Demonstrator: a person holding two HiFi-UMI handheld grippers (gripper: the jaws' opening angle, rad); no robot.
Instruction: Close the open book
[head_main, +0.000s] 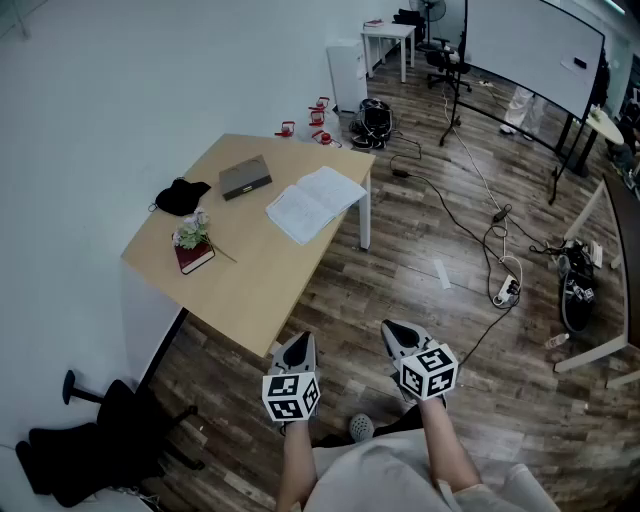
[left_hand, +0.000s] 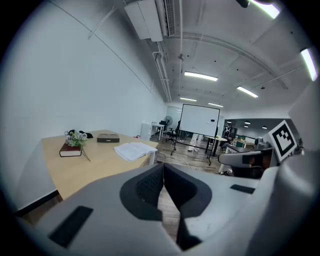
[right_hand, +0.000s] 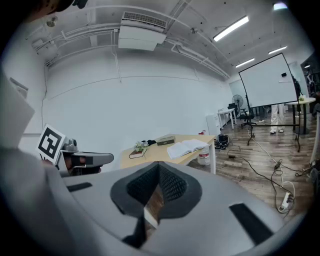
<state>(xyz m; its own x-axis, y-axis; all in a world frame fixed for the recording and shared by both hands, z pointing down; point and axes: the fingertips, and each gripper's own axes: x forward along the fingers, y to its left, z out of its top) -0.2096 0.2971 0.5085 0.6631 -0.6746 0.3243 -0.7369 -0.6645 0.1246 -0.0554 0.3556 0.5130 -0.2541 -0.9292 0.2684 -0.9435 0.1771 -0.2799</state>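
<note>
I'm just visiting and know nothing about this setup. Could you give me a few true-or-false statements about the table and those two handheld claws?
1. The white book on the table lies open. True.
2. The left gripper is gripping that book. False: it is shut on nothing and is held short of the table.
3. A bunch of flowers rests on the red book. True.
4. The right gripper has its jaws wide apart. False: its jaws are together, with nothing between them.
</note>
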